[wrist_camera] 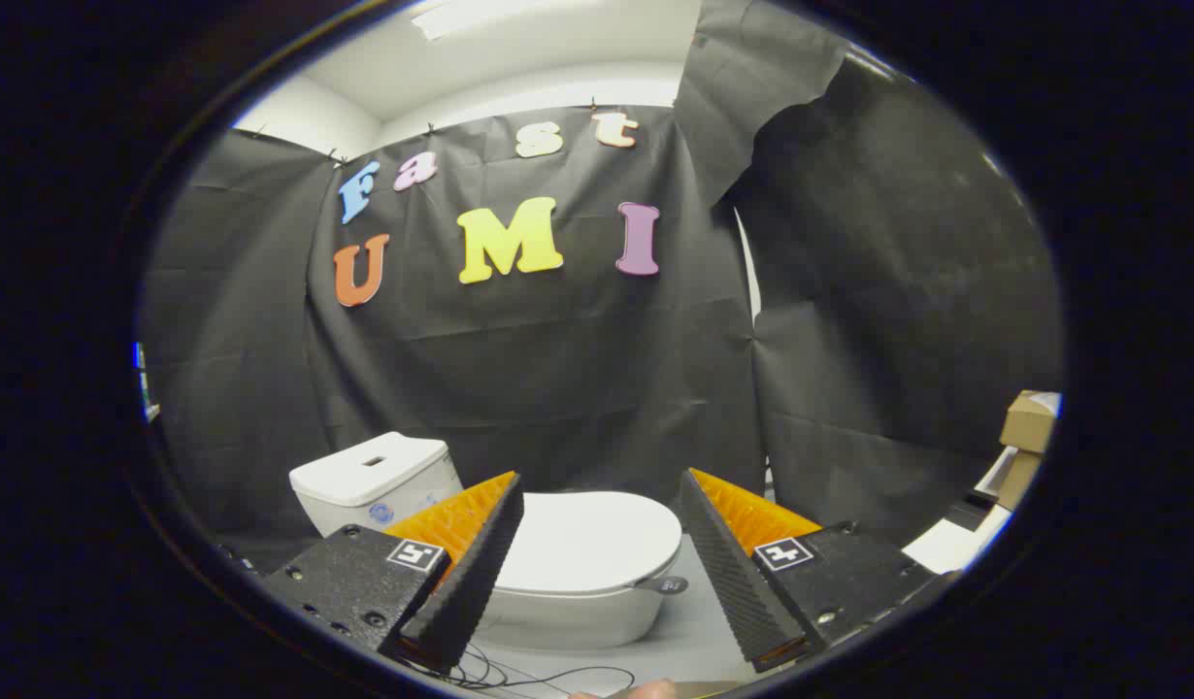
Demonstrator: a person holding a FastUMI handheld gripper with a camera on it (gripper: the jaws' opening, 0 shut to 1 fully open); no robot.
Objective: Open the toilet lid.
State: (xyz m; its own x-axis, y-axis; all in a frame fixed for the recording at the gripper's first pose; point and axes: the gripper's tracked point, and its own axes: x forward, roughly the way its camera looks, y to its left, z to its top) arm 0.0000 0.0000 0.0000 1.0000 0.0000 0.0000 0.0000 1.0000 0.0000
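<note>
1. Toilet [578, 582]: one, lid [587, 539] down, at 12 o'clock from the fingers.
2. Cistern [376, 481]: one, at 10 o'clock from the lid.
3. Gripper [602, 495]: one, two fingers [471, 573] spread apart, nothing between the pads.
4. Cardboard boxes [1029, 422]: two, stacked, at 3 o'clock from the toilet.
5. Cable [519, 675]: one loose tangle, on the floor at 6 o'clock.

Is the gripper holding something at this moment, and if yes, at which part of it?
Nothing is held. The gripper is open, its fingers spread apart in the air, and the closed toilet lid lies beyond them, untouched.
</note>
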